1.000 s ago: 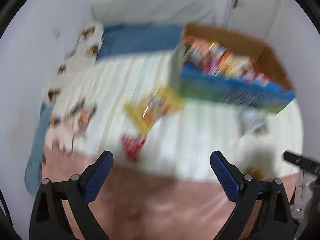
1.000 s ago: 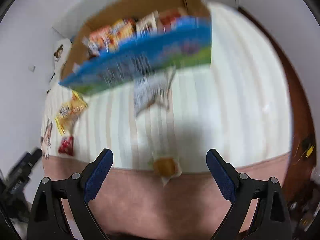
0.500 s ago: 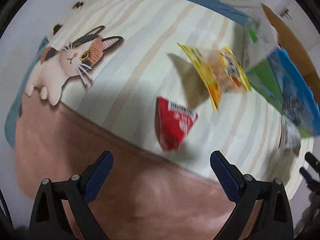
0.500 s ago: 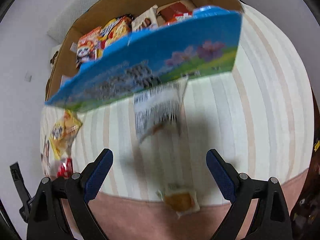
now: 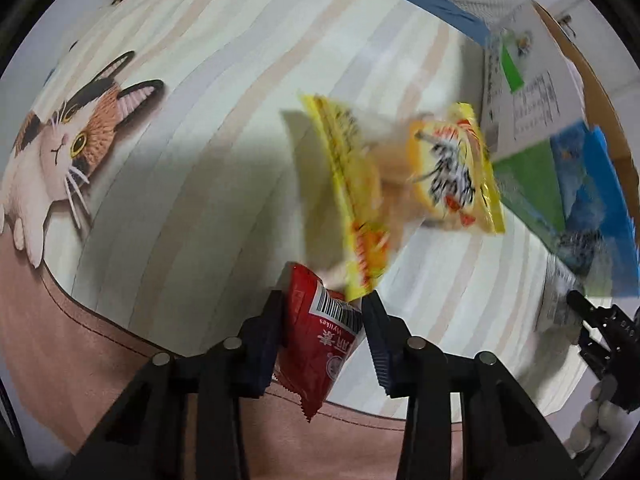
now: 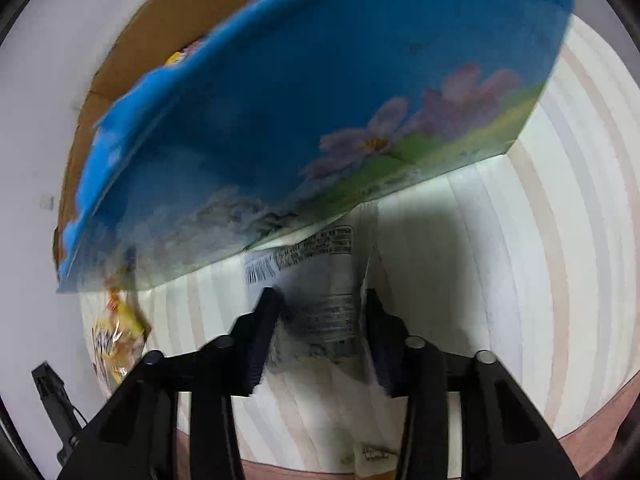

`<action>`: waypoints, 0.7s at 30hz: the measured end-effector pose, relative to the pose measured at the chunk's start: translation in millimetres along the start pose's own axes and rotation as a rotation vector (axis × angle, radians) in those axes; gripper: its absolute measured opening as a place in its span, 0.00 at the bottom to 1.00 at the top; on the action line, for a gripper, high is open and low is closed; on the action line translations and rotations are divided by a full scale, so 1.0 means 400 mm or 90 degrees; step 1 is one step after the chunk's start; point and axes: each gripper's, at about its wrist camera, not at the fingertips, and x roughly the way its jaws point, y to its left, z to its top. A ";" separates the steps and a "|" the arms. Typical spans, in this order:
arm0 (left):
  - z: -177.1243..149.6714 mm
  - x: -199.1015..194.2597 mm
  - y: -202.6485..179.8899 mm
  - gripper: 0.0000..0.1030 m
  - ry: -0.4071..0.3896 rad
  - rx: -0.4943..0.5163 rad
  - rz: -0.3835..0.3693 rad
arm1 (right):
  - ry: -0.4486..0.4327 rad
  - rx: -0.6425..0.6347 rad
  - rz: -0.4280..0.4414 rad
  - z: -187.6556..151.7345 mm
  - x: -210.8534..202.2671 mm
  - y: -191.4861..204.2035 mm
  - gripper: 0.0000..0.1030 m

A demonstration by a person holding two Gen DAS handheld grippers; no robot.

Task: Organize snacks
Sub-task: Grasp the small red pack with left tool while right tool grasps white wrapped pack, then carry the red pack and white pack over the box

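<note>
Around both packets, fingers [image 5: 372, 320] closed.

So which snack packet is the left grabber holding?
The red packet. It sits between the left gripper fingers, while the yellow packets lie loose on the striped blanket farther away.

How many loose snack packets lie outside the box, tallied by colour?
Red packet, between the left tongs: 1
Yellow packets: 2
White packet, between the right tongs: 1
Total: 4
</note>
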 end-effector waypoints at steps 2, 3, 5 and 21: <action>-0.019 0.002 -0.006 0.36 0.005 0.006 -0.003 | 0.000 0.003 -0.001 -0.024 -0.017 -0.009 0.37; -0.037 0.003 -0.008 0.36 0.010 0.011 -0.003 | 0.009 0.009 0.004 -0.047 -0.025 -0.016 0.37; -0.073 0.002 -0.017 0.36 0.019 0.016 -0.010 | 0.038 0.027 0.031 -0.093 -0.030 -0.029 0.37; -0.184 0.014 0.018 0.50 0.065 0.022 -0.084 | 0.177 -0.702 -0.245 -0.273 0.037 0.292 0.92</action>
